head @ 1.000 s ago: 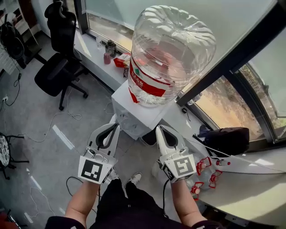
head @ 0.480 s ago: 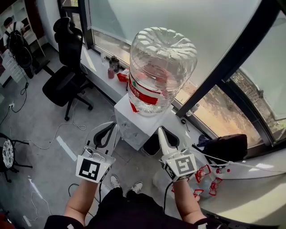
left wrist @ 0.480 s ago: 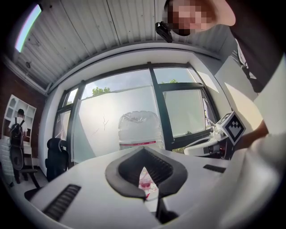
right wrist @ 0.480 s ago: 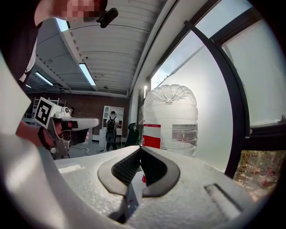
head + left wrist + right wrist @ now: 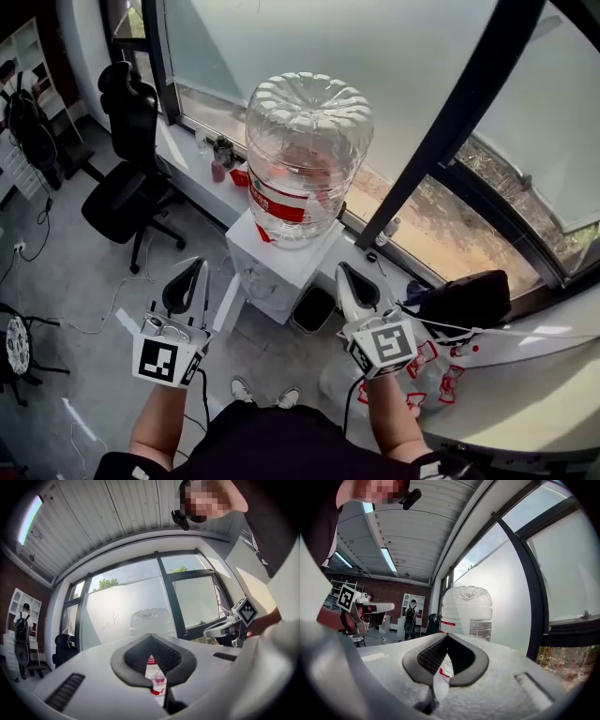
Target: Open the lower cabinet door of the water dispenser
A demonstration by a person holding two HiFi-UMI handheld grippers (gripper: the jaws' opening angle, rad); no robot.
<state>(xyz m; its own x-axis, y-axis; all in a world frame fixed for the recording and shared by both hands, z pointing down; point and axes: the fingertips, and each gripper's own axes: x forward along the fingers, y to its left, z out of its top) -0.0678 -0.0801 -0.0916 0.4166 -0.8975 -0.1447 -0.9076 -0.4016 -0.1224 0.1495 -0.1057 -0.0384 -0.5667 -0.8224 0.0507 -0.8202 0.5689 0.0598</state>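
A: Where's the water dispenser [image 5: 277, 267]?

B: Mid head view. White box on the floor by the window, just ahead of both grippers. The cabinet door is low on its front face [image 5: 264, 286], seen too steeply from above to tell open from closed.

A: Any writing on it?

B: None legible. The big clear bottle [image 5: 305, 150] sits upside down on top w/ a red-and-white label [image 5: 281, 202]. There's a green mark and some print, too small to read.

A: Claws?

B: The left gripper [image 5: 201, 264] has its jaws together w/ nothing held. It's in the air left of the dispenser, not touching. The right gripper [image 5: 343, 269] is the same, closed & empty, just right of the box and apart from it. In both gripper views the bottle's label shows thru the hollow btw the pads, but that's only background.

A: Markers?

B: A black-and-white square code on each cube [image 5: 169, 361], no letters.

A: Around it?

B: A dark bin [image 5: 314, 309] is on the floor right beside the dispenser. The sill [image 5: 183, 141] behind has a red box [image 5: 240, 175] & a small pink container [image 5: 218, 172], print unreadable. A black office chair [image 5: 127, 178] is well to the left. A black bag [image 5: 466, 298] sits on the ledge at right. Below it are small bottles [image 5: 433, 361] w/ red labels, text too blurred. A person [image 5: 21, 626] w/ a backpack stands far back by a white shelf [image 5: 35, 609].
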